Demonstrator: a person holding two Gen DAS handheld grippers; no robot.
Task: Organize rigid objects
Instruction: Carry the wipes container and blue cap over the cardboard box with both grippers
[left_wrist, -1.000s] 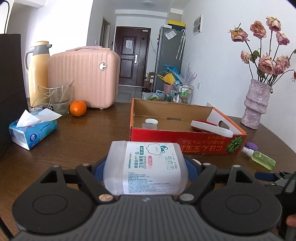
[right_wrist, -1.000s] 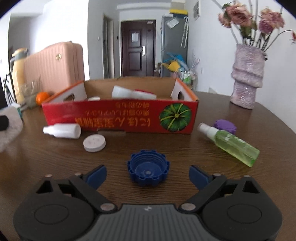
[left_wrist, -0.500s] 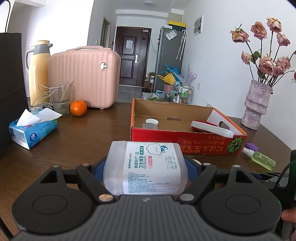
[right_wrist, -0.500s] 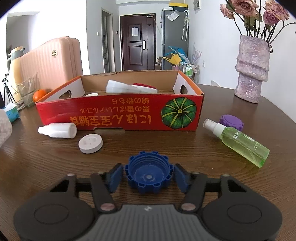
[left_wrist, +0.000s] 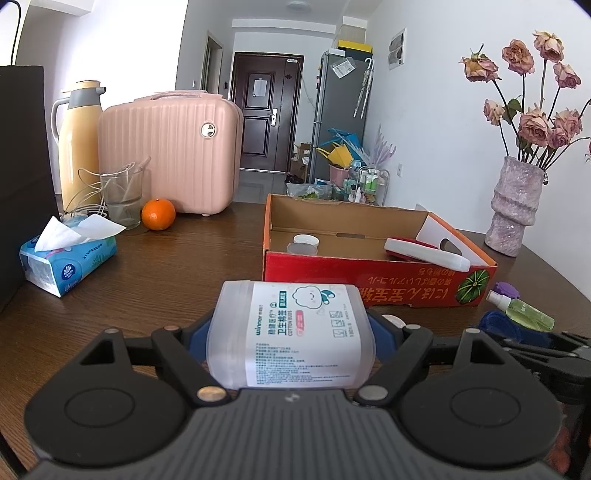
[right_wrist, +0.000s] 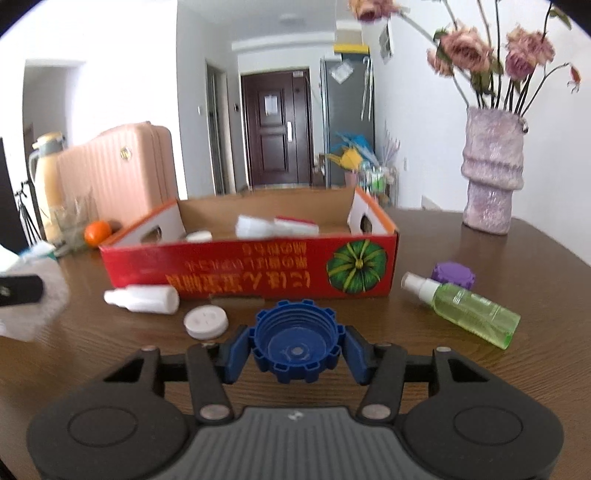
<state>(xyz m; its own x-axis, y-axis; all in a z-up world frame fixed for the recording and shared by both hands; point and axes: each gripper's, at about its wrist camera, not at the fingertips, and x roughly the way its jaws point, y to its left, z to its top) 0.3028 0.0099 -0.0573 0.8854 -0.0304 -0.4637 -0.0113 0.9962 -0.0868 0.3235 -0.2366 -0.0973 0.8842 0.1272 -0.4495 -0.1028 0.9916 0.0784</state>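
left gripper (left_wrist: 291, 332) clenched on cotton swab tub (left_wrist: 291, 332), in front of red box (right_wrist: 251, 273) | right gripper (right_wrist: 293, 347) grasping blue cap (right_wrist: 293, 339), likely box-bound

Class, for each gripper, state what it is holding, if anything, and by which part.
The left gripper clamps the cotton-swab tub lying sideways, one finger at each end. The right gripper grips the blue cap across its ridged rim.

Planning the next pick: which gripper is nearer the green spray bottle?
Right. The right gripper, shut on the blue cap, sits just left of the green spray bottle; the left gripper, holding the cotton swab box, is farther left.
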